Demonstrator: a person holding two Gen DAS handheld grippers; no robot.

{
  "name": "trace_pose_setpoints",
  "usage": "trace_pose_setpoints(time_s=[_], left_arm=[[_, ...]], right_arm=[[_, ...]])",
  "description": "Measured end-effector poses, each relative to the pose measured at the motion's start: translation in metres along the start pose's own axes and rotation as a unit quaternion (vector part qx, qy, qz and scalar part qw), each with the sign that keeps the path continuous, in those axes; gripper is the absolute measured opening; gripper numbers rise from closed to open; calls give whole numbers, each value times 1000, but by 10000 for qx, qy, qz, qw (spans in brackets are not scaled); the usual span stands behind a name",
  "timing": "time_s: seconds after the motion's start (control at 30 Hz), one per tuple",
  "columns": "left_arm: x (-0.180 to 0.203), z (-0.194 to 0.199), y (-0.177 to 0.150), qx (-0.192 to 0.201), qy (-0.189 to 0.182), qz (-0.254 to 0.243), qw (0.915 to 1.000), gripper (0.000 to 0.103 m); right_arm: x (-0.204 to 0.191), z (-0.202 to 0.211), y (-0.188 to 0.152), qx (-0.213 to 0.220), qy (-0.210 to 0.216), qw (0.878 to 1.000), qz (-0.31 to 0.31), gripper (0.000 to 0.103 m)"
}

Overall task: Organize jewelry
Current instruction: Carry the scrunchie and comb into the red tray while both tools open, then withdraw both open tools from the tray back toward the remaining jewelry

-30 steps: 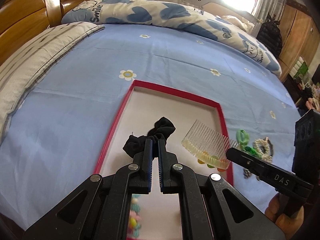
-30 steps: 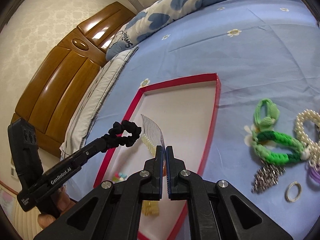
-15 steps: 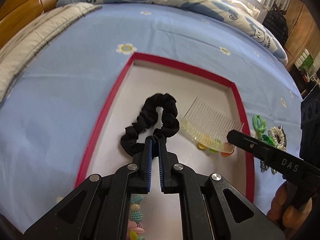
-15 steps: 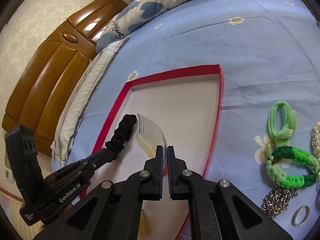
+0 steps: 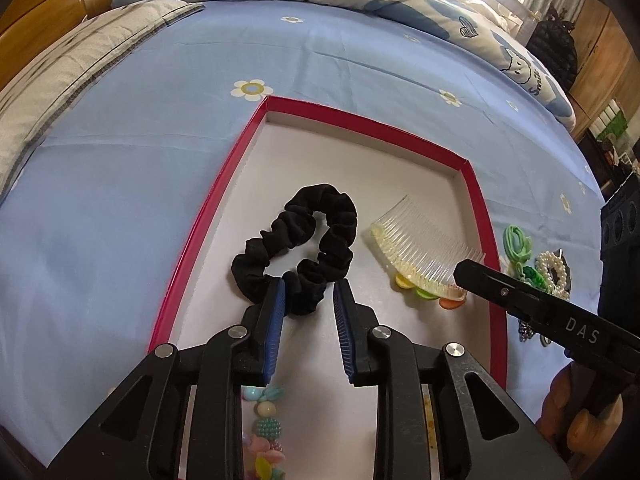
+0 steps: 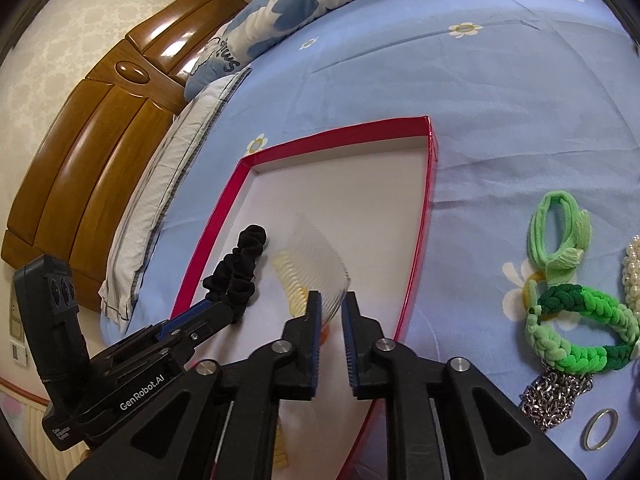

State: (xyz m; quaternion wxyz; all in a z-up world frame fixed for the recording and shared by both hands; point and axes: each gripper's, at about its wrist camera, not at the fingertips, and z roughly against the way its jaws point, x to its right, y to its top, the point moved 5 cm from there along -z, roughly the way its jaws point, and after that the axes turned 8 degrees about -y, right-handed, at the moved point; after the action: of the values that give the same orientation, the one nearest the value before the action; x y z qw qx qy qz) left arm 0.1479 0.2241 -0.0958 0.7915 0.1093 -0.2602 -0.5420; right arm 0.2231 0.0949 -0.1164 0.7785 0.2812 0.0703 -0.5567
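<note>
Between the left gripper's (image 5: 308,292) opening jaws: black scrunchie (image 5: 298,254), pads clear of it, lying in the red tray (image 5: 192,236).
At the right gripper's (image 6: 330,300) tips: clear hair comb (image 6: 310,266), jaws opening, teeth pointing away.
Farther right: green hair ties (image 6: 560,240), nearer the right gripper.

The tray (image 5: 478,204) lies on the bed (image 5: 120,200), under both grippers. In it, the scrunchie (image 5: 304,252) lies just ahead of the left gripper (image 5: 309,286), its near end between the opening jaws. The comb (image 6: 310,270) lies just ahead of the right gripper (image 6: 331,298), right of the scrunchie. Beads (image 5: 266,432) lie in the tray below the left gripper. Right of the right gripper, outside the tray, lie hair ties (image 6: 560,248), pearls (image 6: 632,276), a chain (image 6: 554,398) and a ring (image 6: 599,434).
</note>
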Motion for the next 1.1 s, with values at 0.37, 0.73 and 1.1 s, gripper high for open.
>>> trace_pose_setpoints(time_s=[0.37,0.73,1.1], left_arm=[[4,12,-1,80,-24,-53,10000,35],[8,27,-6,156,-75,-31,9998,36],[37,52,-13,296,-282,-192,9990,41]], right_arm=[[-3,10,-3,69,-15,10000,0,25],[-5,16,-6,112,12,9999,25,27],[1,65,-21,406,39,9991,144,29]])
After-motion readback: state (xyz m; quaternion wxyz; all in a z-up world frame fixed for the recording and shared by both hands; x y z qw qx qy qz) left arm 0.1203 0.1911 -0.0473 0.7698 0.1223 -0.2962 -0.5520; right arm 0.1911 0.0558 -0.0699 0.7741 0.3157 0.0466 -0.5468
